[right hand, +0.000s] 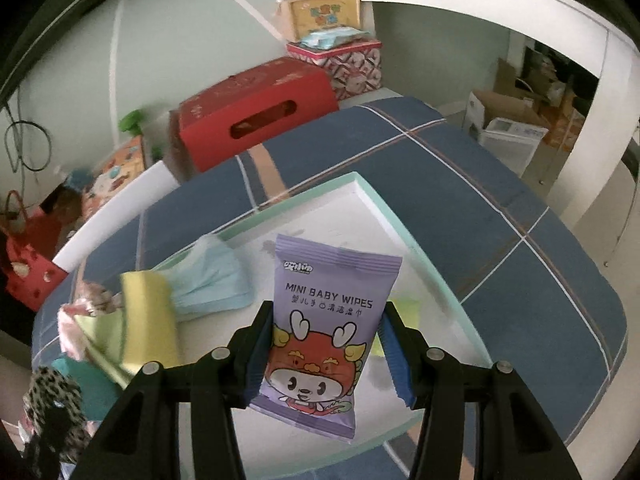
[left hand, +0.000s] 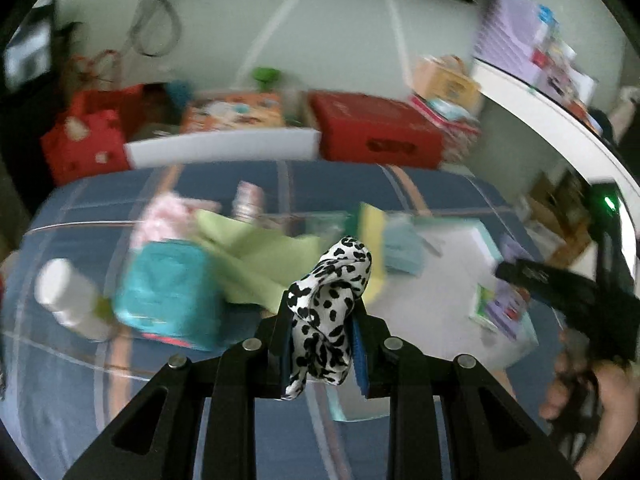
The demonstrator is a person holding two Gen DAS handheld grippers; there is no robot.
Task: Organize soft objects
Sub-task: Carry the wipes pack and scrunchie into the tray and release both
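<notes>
Midway, I clamp a black-and-white spotted fabric scrunchie (left hand: 332,312) left, a purple baby-wipes packet (right hand: 320,336) right; the white mint-rimmed tray (right hand: 404,224) holds few items, others remain.

Soft, flat daylight, rather dim, with no hard shadows anywhere. The left wrist view is smeared by motion: the red box (left hand: 378,130) and the teal pack (left hand: 168,292) are streaks, while the spotted cloth (left hand: 328,312) stays crisp. The right wrist view is sharper; the print on the wipes packet (right hand: 320,332) reads clearly. Both bend hard and darken at the rims.
</notes>
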